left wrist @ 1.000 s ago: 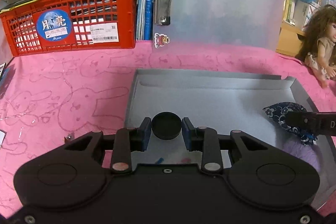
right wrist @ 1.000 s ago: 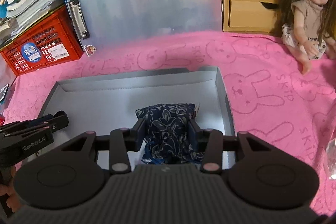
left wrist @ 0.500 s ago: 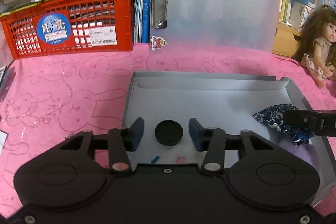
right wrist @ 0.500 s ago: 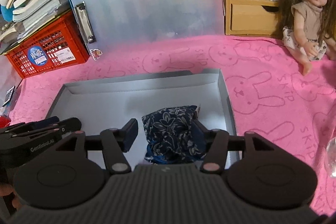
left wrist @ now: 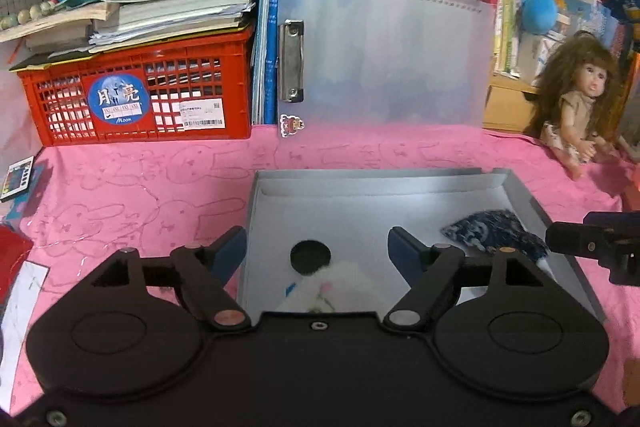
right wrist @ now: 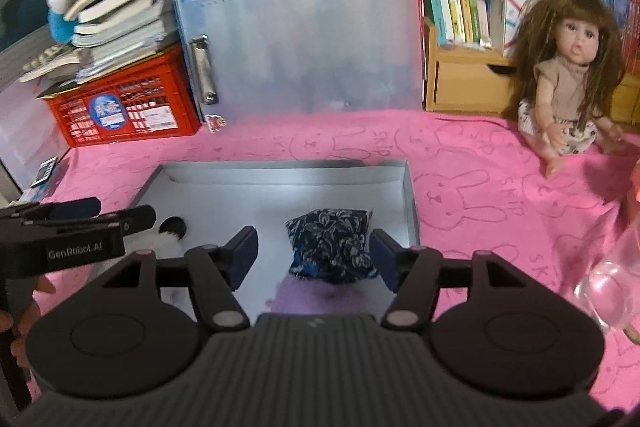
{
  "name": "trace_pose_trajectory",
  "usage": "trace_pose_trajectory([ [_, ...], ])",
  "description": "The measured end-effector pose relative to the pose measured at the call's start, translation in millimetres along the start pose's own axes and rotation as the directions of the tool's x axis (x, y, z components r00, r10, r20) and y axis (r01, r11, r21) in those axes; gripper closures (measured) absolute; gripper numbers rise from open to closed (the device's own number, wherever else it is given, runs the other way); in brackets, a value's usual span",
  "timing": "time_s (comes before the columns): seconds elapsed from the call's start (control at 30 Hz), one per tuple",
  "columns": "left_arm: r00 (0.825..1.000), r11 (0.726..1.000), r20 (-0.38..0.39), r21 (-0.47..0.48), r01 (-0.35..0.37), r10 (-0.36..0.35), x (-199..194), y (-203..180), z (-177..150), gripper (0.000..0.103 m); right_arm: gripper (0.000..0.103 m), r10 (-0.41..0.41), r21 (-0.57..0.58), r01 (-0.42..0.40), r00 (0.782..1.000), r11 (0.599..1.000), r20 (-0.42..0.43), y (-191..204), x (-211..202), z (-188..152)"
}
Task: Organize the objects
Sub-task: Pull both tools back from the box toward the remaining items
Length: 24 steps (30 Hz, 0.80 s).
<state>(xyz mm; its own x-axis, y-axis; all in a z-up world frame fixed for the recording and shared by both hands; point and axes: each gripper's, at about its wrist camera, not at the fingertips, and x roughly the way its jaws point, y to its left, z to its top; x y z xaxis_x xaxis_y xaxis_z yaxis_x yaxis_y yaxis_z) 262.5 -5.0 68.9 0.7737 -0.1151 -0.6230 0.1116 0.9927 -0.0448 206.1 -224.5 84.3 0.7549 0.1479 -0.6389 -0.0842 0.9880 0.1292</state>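
A shallow grey tray (left wrist: 380, 175) lies on the pink cloth. In it lie a black round disc (left wrist: 310, 257), a white fluffy item (left wrist: 340, 291) and a dark blue floral pouch (left wrist: 490, 229). My left gripper (left wrist: 318, 247) is open and empty above the disc. In the right wrist view the tray (right wrist: 280, 173) holds the pouch (right wrist: 332, 245), the disc (right wrist: 173, 227) and a purple item (right wrist: 308, 297) near the front. My right gripper (right wrist: 312, 247) is open, with its jaws either side of the pouch and apart from it.
A red crate (left wrist: 136, 95) stacked with books stands at the back left. A translucent clipboard (left wrist: 384, 55) leans against the bookshelf. A doll (right wrist: 568, 75) sits at the right, by a wooden drawer box (right wrist: 464, 83). A clear plastic item (right wrist: 612, 279) lies at the right edge.
Both grippers opened, letting go of the disc and the pouch, which now lie in the tray. Both grippers have pulled back and up, widening the view.
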Motion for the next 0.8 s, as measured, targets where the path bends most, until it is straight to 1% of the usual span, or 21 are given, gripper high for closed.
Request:
trace_pose_trajectory([
  [0.13, 1.0, 1.0, -0.003, 0.005, 0.021, -0.021, -20, -2, -14, 0.02, 0.026, 0.016, -0.004, -0.016, 1.0, 1.0, 0.026, 1, -21, -17],
  [0.2, 1.0, 1.0, -0.003, 0.011, 0.016, -0.016, -30, -4, -23, 0.02, 0.026, 0.015, -0.005, -0.015, 0.999, 1.0, 0.037, 2, -30, -26],
  [0.33, 0.999, 0.999, 0.041, 0.024, 0.024, -0.025, -56, -9, -43, 0.02, 0.026, 0.018, -0.023, -0.017, 0.998, 1.0, 0.062, 7, -49, -47],
  [0.53, 0.996, 0.998, 0.075, 0.038, 0.049, -0.052, -92, -16, -72, 0.019, 0.026, 0.016, -0.084, -0.01, 0.997, 0.996, 0.077, 20, -70, -82],
  [0.7, 0.994, 0.998, 0.095, 0.045, 0.044, -0.049, -117, -15, -96, 0.019, 0.025, 0.014, -0.128, -0.004, 0.997, 0.992, 0.071, 28, -82, -106],
  [0.8, 0.994, 0.999, 0.099, 0.044, 0.029, -0.034, -129, -13, -113, 0.018, 0.025, 0.018, -0.131, -0.009, 0.997, 0.991, 0.071, 30, -88, -117],
])
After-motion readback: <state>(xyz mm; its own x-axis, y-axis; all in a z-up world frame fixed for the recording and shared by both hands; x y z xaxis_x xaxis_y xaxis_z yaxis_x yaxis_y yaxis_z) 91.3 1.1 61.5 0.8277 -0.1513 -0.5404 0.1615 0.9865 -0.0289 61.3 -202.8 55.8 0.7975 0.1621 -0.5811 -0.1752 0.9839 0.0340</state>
